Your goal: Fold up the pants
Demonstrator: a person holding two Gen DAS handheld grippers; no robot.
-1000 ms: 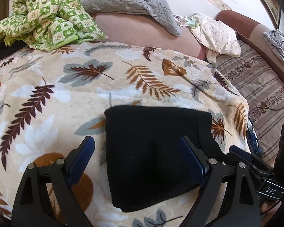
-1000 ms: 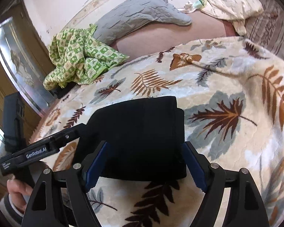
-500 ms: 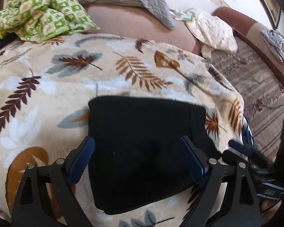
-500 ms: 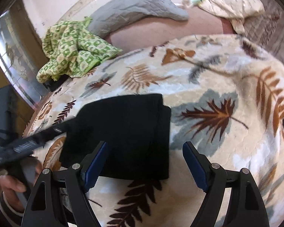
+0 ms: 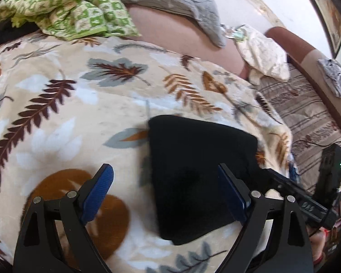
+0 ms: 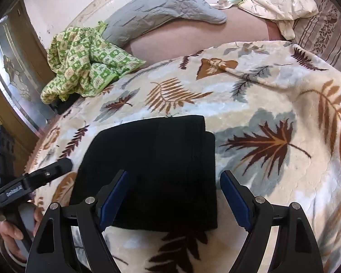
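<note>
The black pants (image 5: 197, 173) lie folded into a compact rectangle on the leaf-print blanket (image 5: 68, 104). They also show in the right wrist view (image 6: 152, 168). My left gripper (image 5: 166, 193) is open and empty, hovering over the pants' near left edge. My right gripper (image 6: 175, 198) is open and empty, above the pants' near right part. The right gripper's body shows at the right of the left wrist view (image 5: 307, 202), and the left gripper's at the left of the right wrist view (image 6: 27, 184).
A green checked cloth (image 6: 84, 61) and a grey pillow (image 6: 156, 11) lie at the back. A cream garment (image 6: 277, 0) lies at the back right. A striped sheet (image 5: 307, 113) covers the bed beside the blanket.
Both grippers have stayed open. The left wrist view shifted so the pants now sit further right; the right gripper drifted slightly right over the pants. The pants lie unchanged.
</note>
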